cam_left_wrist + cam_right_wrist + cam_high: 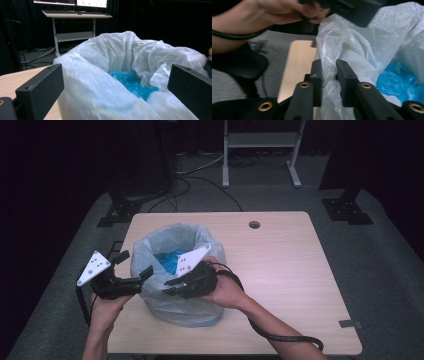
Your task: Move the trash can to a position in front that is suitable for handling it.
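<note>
A white plastic bag (150, 245) lines a round bin on the wooden table (280, 270), with something blue (167, 259) crumpled inside. My left gripper (136, 264) is at the bag's left side, open wide; in its own view the bag (120, 55) and the blue stuff (132, 83) show between the jaws of the left gripper (112, 75), which touch nothing. My right gripper (169, 287) is at the bag's near rim. In its own view a bunched fold of the bag (329, 32) stands in the gap of the right gripper (329, 68), jaws slightly apart.
The bin stands at the table's left half; the right half is bare wood with a cable hole (254, 225) near the far edge. Beyond the table are a desk frame (260, 140), floor cables and black stands. The right gripper's cable (280, 337) trails over the near edge.
</note>
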`<action>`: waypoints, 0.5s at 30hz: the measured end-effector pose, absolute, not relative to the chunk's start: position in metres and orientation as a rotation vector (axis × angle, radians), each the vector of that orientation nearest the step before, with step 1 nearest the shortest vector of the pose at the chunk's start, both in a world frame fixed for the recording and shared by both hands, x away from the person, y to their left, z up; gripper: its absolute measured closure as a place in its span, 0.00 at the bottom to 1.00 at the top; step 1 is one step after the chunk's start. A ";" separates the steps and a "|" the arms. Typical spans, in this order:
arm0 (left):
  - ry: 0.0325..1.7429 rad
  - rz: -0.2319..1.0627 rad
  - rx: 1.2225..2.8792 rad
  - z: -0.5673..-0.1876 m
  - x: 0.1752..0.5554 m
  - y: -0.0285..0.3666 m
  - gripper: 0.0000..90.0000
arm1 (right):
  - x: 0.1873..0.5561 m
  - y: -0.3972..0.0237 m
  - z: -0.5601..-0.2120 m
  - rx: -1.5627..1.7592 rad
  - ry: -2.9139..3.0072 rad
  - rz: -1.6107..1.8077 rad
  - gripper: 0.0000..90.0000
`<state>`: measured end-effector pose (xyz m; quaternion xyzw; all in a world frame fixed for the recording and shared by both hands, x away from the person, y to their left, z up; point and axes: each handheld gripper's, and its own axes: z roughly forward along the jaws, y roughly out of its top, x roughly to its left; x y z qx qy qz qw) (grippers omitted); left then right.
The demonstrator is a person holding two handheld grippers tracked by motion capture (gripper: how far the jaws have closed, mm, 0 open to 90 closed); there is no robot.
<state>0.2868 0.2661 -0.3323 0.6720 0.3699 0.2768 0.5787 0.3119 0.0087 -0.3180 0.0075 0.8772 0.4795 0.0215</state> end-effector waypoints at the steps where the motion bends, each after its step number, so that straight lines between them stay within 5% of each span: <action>1: 0.868 0.646 1.577 -0.332 0.288 0.266 0.00 | 0.312 0.007 -0.318 0.023 2.736 1.503 0.73; 4: 0.891 0.644 1.587 -0.333 0.294 0.267 0.05 | 0.310 -0.006 -0.315 0.058 2.723 1.552 0.55; 15: 0.946 0.602 1.613 -0.341 0.310 0.273 0.22 | 0.324 -0.048 -0.307 0.280 2.663 1.725 0.38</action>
